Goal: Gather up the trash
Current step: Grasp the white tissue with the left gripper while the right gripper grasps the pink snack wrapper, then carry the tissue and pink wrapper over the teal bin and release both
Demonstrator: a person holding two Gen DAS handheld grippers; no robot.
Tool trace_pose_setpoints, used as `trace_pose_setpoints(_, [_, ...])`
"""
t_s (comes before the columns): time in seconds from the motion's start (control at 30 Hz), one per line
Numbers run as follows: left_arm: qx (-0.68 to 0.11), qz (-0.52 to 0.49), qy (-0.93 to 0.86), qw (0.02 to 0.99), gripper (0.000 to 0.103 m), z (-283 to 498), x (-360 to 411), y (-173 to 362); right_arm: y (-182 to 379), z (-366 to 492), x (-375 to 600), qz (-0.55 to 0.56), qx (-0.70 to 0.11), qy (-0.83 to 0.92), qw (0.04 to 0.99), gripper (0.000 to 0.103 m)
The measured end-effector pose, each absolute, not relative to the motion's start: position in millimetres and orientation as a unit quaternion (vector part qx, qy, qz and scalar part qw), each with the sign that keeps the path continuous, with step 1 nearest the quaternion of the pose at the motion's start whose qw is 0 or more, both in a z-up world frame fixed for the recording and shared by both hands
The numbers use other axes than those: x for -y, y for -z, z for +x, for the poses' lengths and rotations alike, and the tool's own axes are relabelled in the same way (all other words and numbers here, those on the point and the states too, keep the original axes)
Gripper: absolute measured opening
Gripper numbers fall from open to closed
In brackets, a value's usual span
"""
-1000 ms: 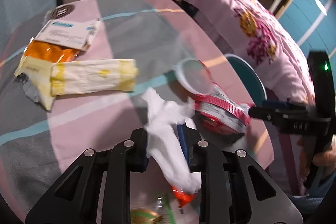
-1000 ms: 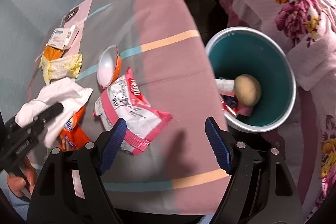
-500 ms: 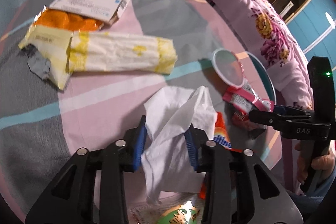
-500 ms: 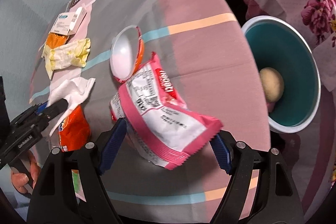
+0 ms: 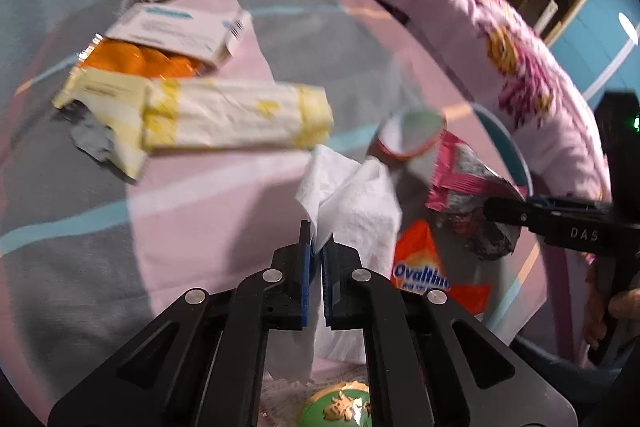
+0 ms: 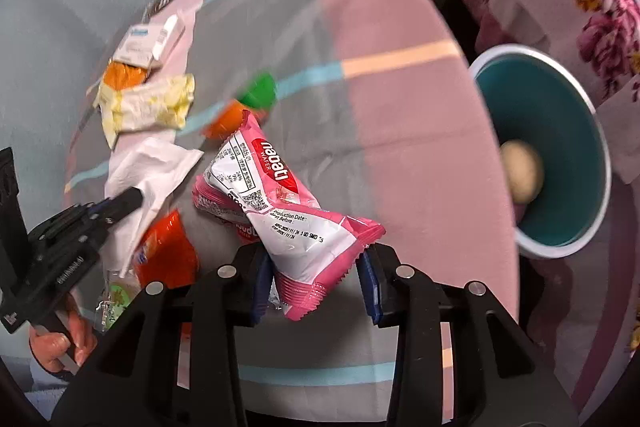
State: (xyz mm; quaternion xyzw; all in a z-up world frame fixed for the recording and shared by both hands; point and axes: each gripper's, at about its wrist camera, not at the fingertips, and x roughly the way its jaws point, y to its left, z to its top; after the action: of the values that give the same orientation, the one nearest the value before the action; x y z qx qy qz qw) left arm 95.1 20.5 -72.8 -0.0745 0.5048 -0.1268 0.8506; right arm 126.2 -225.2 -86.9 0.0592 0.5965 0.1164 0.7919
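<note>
Between my right gripper's [image 6: 316, 283] closing jaws lies the pink Nabati wafer packet [image 6: 280, 211], its long axis running away and to the left, one end already among the pads. My left gripper [image 5: 316, 263] is pressed together on the white tissue [image 5: 352, 203] just beside it. Farther right, off the table's [image 6: 400, 107] edge, the teal bin [image 6: 576, 131] stands nearer my right hand.
</note>
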Motion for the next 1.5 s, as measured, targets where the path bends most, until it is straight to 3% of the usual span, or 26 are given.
trace_pose_setpoints(0.33, [-0.46,-0.097,0.116,0.875,0.005,95,-34,21,45,126,260,0.086,-0.547,-0.104,0.826,0.035])
trace_pose_setpoints(0.73, [-0.436,-0.062,0.189,0.878,0.005,126,51,-18,18,127,344,0.137,-0.498,-0.042,0.855,0.035])
trace_pose_setpoints(1.2, [-0.462,0.004,0.287,0.839,0.005,164,218,5,21,121,461,0.184,-0.47,0.035,0.863,0.036])
trace_pose_setpoints(1.5, [-0.495,0.036,0.309,0.811,0.005,171,280,38,32,125,489,0.192,-0.472,0.046,0.859,0.036])
